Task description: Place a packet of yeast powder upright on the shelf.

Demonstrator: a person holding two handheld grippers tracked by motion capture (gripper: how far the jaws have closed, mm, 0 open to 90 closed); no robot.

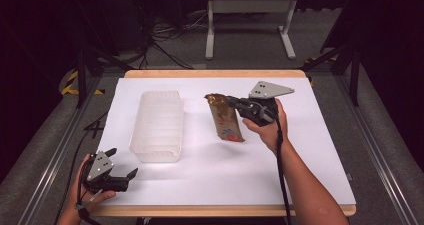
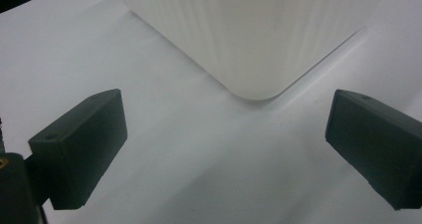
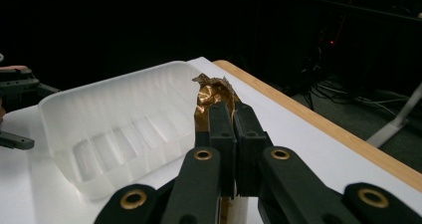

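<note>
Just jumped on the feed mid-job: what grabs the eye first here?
The right gripper is shut on the top of a brown snack packet, holding it lifted right of the container. That empty, ribbed translucent container sits left of centre on the white table. The left gripper waits open at the near left corner.

A translucent white ribbed tub [image 1: 157, 126] sits left of centre on the white table cover [image 1: 310, 150], edged in pale wood, beside a brown, gold-crimped wrapper [image 1: 226, 120] with a red mark.
</note>
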